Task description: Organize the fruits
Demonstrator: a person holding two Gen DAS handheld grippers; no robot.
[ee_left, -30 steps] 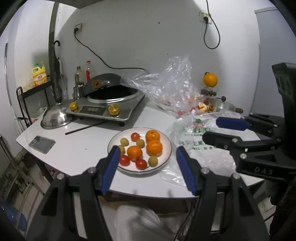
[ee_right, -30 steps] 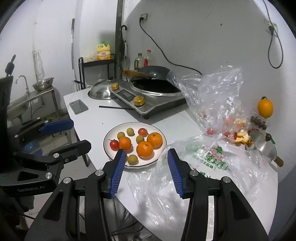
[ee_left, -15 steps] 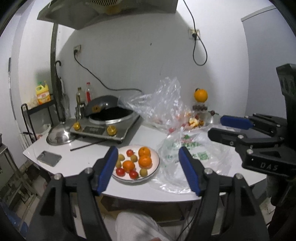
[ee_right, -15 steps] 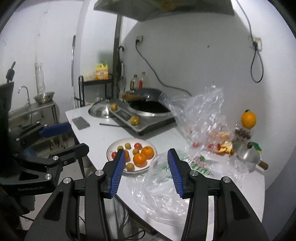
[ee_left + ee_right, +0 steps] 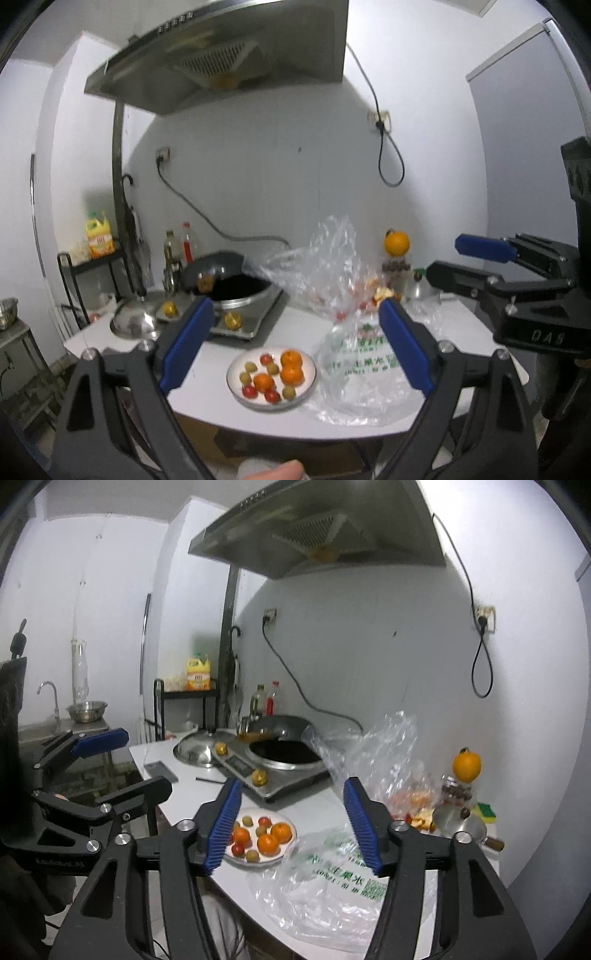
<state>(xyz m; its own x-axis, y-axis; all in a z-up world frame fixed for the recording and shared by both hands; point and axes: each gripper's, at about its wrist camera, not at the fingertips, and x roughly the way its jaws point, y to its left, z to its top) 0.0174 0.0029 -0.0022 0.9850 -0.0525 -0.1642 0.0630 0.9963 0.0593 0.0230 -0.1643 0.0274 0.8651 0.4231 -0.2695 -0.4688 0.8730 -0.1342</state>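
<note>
Both grippers now sit higher and farther back from the table (image 5: 207,398) than a second ago | left gripper (image 5: 295,343) jaws just opening, wide, nothing between | right gripper (image 5: 291,823) jaws just opening, empty | fruits on white plate (image 5: 236,363) near table's front edge, beside plastic bag (image 5: 362,369)

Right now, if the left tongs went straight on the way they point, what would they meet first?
Nothing soon: the left tongs stand open and empty, well short of the table. Straight ahead lies the crumpled clear plastic bag beside the wok, then the wall. Depth is unclear, so they might pass above the bag.
</note>
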